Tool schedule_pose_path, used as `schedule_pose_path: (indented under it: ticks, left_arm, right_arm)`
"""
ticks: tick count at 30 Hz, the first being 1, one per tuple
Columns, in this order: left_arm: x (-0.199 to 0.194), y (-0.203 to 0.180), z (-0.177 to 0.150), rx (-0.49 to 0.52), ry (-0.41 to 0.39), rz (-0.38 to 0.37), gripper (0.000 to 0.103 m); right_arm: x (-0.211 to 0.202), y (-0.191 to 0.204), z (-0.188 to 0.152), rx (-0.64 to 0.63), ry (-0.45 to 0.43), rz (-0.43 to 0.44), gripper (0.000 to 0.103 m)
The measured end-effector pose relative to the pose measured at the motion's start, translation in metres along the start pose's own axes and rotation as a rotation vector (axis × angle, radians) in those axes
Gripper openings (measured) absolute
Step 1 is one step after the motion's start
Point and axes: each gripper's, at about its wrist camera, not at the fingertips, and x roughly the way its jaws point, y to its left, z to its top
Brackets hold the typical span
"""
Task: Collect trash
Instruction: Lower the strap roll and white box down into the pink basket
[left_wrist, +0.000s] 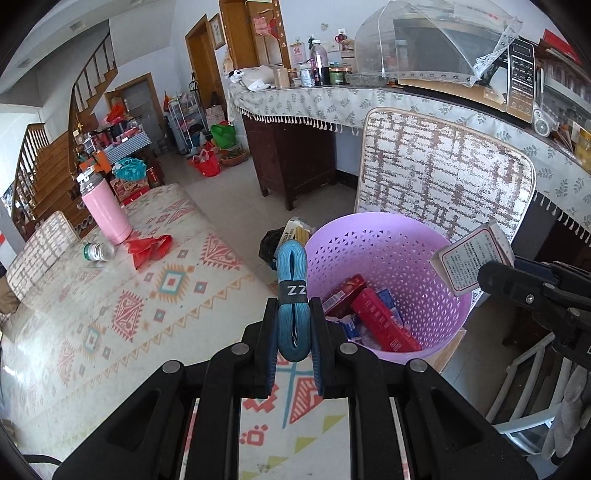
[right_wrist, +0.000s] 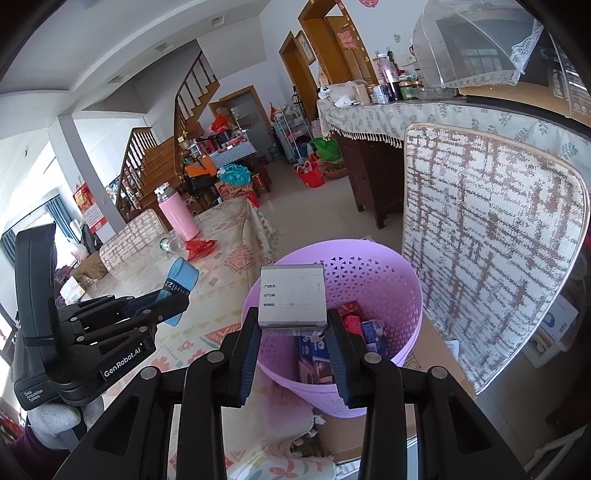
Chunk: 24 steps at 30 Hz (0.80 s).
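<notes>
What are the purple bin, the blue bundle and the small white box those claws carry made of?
Purple perforated bin: moulded plastic, by its smooth matt wall and neat triangular holes. Folded blue ribbed strap bundle in the left claw: probably woven fabric, with a dark printed band around it. Small white printed box in the right claw: likely thin cardboard, with crisp flat faces.

L gripper: jaws clamped tight on load — tilted down.
R gripper: jaws part-closed, gripping — angled down, beside L.
</notes>
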Motion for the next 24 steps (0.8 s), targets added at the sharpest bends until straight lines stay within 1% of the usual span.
schedule_pose_path:
  ticks: [8,18,24]
  left_arm:
    - [0.004,0.000,0.009,-0.002,-0.001,-0.014,0.015]
    - [0.004,0.001,0.022,-0.002,-0.012,-0.046,0.015]
    - [0.002,-0.004,0.030,0.006,-0.031,-0.068,0.015]
  right_arm:
    - [0.004,-0.010,0.006,0.018,0.006,-0.011,0.038]
    - [0.002,-0.010,0.014,0.022,-0.008,-0.029,0.038]
    - [0.000,-0.003,0.015,-0.003,-0.035,-0.074,0.038]
